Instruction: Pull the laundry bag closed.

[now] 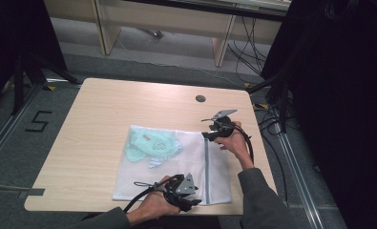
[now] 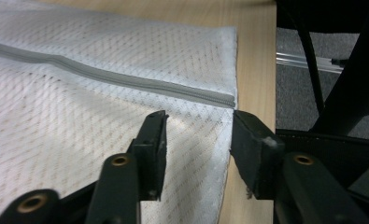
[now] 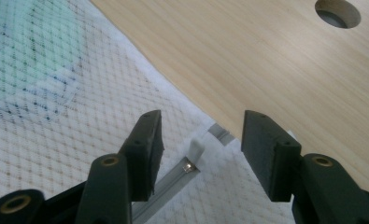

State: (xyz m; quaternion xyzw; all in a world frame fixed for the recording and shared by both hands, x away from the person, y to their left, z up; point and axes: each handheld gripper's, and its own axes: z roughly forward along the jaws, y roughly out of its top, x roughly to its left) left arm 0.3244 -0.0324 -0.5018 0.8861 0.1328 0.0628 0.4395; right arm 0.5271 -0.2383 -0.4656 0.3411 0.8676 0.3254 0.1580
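Fingers (image 2: 154, 149) on the left gripper (image 1: 192, 200) stand apart, nothing held, straddling the near corner of the white mesh laundry bag (image 1: 186, 167) right where the grey zipper (image 2: 126, 79) ends at the hem. Bag lies flat on the wooden table (image 1: 105, 109), greenish garment (image 1: 150, 145) inside its left half. Farther off, the right gripper (image 1: 209, 135) is also spread wide with nothing in it, hovering over the zipper pull (image 3: 196, 150) at the far end of the track; pull sits between the jaws, not yet pinched. To do this well, probably: clamp the near corner first so the mesh stays taut, then close squarely on the small white tab and draw straight along the track, low and steady. Whether the zipper is fully shut is hard to tell from above. Cable hole (image 1: 200, 98) lies beyond.
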